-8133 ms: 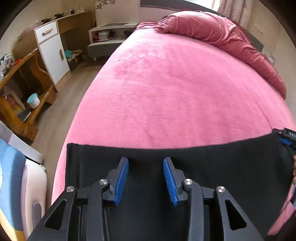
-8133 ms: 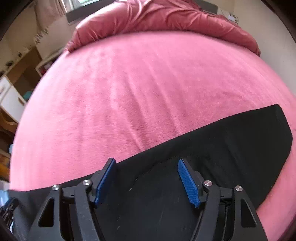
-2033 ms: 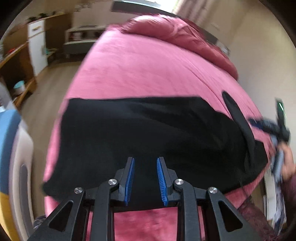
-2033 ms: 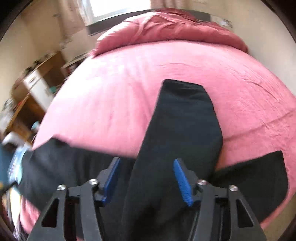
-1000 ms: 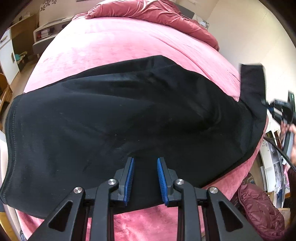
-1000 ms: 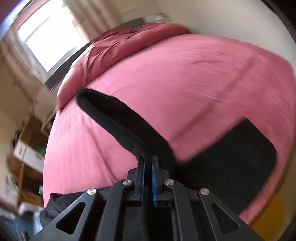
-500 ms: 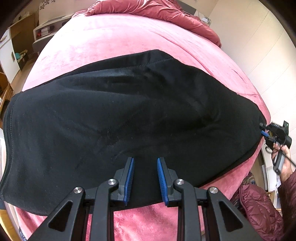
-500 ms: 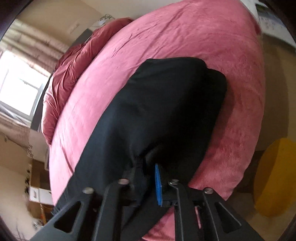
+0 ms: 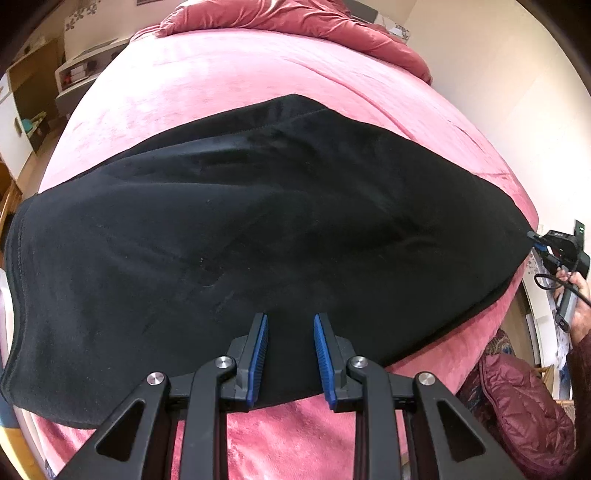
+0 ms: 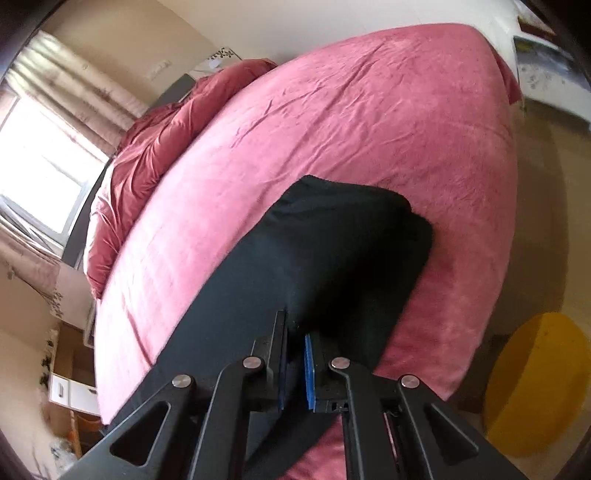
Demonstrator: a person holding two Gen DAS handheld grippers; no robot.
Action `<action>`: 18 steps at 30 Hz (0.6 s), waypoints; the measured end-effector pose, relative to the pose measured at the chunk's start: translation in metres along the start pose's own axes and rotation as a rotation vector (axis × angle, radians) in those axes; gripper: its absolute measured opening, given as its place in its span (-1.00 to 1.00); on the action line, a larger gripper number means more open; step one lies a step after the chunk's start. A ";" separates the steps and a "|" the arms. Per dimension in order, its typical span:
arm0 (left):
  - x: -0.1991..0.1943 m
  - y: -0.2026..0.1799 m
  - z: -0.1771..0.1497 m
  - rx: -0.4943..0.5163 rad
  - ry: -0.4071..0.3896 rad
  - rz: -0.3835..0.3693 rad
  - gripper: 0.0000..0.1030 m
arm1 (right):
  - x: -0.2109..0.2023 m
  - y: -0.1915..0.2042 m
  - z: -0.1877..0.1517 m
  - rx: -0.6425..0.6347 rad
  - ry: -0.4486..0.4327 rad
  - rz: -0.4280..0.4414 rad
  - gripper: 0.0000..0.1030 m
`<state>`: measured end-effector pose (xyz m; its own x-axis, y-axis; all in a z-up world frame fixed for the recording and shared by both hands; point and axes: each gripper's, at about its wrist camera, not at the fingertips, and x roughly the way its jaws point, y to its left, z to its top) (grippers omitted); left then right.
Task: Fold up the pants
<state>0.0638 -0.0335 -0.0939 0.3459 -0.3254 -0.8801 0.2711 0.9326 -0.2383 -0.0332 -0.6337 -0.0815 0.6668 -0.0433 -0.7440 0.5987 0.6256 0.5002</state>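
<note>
My black fleece pants (image 9: 258, 229) lie folded lengthwise across the pink plush bedspread (image 9: 258, 74). My right claw (image 10: 295, 354) is closing on the leg cuff; I should pull taut and level. My left claw (image 9: 290, 354) hovers narrowly parted, empty. The waistband's far corner is cut off.

Pants (image 9: 258, 229): plain black. Bed cover (image 9: 229, 77): plain pink. Duvet (image 9: 295, 18), top of frame: darker rose. Gripper pads (image 9: 258, 354): blue. Round yellow object (image 10: 539, 384), lower right.
</note>
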 end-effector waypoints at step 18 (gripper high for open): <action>-0.007 -0.009 -0.014 0.110 -0.023 -0.073 -0.41 | -0.013 0.040 -0.070 -0.148 0.295 0.162 -0.15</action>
<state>0.0462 -0.0378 -0.0916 0.3415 -0.3966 -0.8521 0.3927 0.8839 -0.2540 -0.0488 -0.5535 -0.0825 0.5781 0.2785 -0.7669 0.4109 0.7127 0.5685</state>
